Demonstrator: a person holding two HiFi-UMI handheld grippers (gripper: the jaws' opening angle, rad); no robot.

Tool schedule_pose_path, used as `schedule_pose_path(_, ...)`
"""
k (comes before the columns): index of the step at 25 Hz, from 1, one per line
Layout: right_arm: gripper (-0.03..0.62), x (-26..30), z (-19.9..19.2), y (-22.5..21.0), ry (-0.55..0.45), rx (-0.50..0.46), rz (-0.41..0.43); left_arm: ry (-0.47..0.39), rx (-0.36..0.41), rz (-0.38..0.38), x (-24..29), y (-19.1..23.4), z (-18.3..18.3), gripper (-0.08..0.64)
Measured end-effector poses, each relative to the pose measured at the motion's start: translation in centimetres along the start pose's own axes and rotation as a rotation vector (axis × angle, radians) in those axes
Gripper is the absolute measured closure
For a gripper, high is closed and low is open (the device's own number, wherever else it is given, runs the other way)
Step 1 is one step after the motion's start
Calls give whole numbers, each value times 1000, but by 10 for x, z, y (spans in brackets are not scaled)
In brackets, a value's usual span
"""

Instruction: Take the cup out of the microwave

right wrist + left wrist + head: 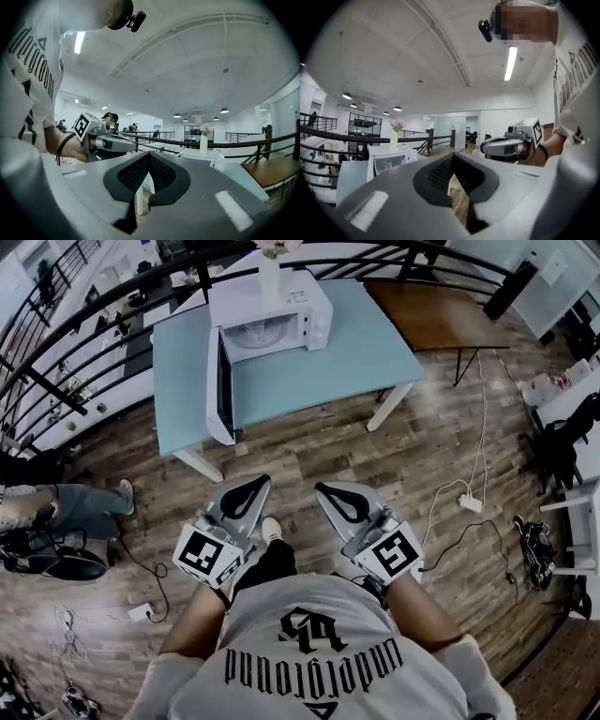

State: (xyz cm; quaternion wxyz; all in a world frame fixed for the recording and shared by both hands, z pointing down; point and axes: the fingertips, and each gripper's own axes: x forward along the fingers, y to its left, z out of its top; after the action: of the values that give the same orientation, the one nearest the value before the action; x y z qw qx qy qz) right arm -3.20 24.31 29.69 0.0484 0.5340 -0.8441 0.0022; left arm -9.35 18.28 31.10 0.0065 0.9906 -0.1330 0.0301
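A white microwave [272, 313] stands on a light blue table [328, 371], and its door [221, 385] hangs wide open toward me. I cannot make out a cup in the dim cavity. My left gripper [251, 484] and right gripper [326, 491] are side by side over the wooden floor, short of the table. Both point at the microwave, are shut, and hold nothing. In the left gripper view the left gripper [452, 157] has its pads together, with the microwave [389, 161] far ahead on the left. In the right gripper view the right gripper [149, 157] is also empty.
A white vase of pink flowers [270, 268] stands on the microwave. A brown table [441, 315] adjoins the blue one, with a black railing [112, 306] behind. Cables and a power strip [469, 503] lie on the floor to the right. A person's legs [66, 507] are at left.
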Motion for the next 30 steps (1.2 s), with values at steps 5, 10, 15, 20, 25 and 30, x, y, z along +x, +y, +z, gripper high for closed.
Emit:
schedule_pose_path(5,592,57,8,-34,2,0,-5,1,19,-3,18,63,8,511)
schedule_pose_path(10,592,117,14,-56,12,-11,-3,-17,51,-21,31,120,24,509)
schedule_pose_path(15,592,165,17,-72,14,-17,-13,-33,58,-29,36,169,32,511)
schedule_pose_path(20,592,194,17,-86,22,-9,-9,-50,64,-25,41,195,38,511)
schedule_pose_path(25,592,217,14,-104,0,-6,-6,-52,54,-6,50,216,37,509)
schedule_pose_path(30,592,237,12,-124,-17,-3,19,-45,61,27,59,235,36,509)
